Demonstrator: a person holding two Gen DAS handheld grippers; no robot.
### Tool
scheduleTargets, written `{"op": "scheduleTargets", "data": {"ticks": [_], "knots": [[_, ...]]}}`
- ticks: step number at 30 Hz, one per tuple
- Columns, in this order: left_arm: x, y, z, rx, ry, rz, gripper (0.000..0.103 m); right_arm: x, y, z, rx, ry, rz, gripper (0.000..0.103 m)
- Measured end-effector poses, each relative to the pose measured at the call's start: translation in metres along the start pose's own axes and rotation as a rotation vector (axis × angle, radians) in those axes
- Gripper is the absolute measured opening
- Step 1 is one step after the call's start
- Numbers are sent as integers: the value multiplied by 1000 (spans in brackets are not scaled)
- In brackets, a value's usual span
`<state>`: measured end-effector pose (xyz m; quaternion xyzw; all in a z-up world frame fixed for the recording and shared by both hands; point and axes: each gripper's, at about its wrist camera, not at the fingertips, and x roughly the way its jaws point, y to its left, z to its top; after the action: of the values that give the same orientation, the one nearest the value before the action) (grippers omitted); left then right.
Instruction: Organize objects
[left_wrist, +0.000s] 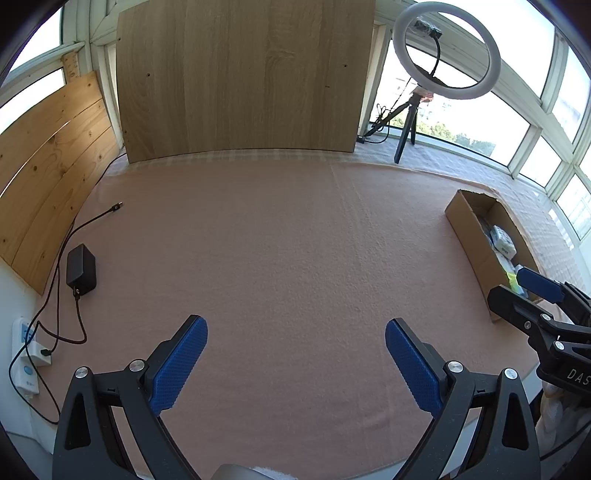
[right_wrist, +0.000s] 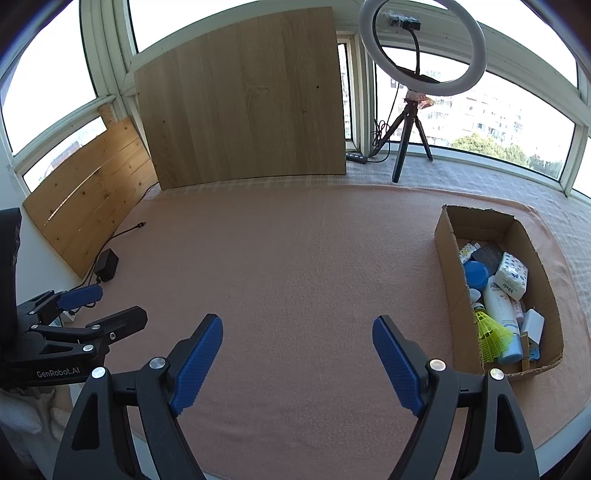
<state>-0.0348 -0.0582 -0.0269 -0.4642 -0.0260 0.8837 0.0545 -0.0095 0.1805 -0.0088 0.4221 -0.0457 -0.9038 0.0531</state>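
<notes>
Above the bare near cloth (right_wrist: 295, 266), both grippers, left (left_wrist: 295, 363) and right (right_wrist: 297, 363), hung released and empty, since every item already lay inside the right-hand box (right_wrist: 447, 266).

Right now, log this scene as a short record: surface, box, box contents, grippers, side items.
surface: pink cloth on table
box: open cardboard box, right side
contents: yellow shuttlecock, white bottle, tissue pack, blue lid
left gripper: open, nothing held
right gripper: open, nothing held
far left: black adapter
back: ring light
</notes>
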Motion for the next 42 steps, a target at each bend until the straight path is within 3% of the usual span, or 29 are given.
{"op": "scheduleTargets", "data": {"ticks": [42], "knots": [[6,-6,1,1,8,3,99,11,-5,-1,10,28,7,80]]}}
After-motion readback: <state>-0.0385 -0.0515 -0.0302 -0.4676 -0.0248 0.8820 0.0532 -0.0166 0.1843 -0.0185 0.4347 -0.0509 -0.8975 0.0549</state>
